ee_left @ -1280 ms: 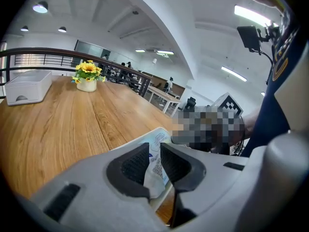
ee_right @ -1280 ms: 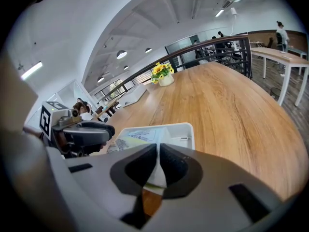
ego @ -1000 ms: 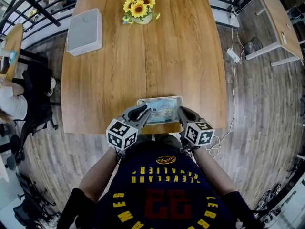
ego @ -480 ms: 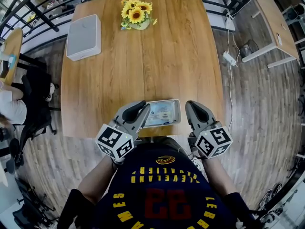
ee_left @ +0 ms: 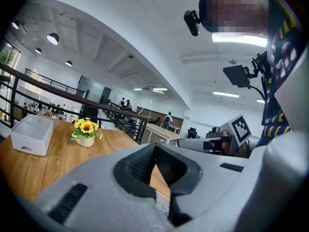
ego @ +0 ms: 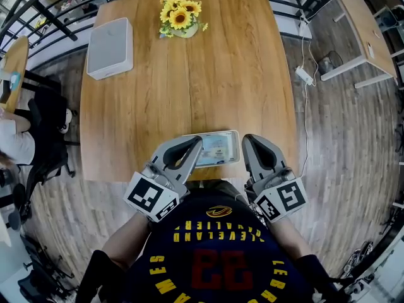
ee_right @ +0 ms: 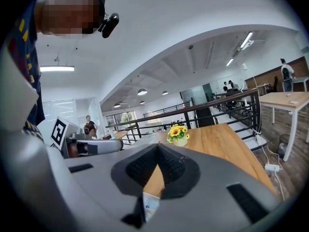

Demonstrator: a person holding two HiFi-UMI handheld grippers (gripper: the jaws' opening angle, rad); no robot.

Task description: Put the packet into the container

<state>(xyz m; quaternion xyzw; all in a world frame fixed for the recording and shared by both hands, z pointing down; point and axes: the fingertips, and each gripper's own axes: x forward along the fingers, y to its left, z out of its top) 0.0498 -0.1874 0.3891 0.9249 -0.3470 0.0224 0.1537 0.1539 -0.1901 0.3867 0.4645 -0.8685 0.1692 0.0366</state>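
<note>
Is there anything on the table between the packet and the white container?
Nothing visible. The table is bare wood between the packet and the container; the flowers stand off that line, beside the container.

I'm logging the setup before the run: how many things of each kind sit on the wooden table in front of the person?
Packet: 1
White container: 1
Vase of sunflowers: 1
Total: 3
</note>
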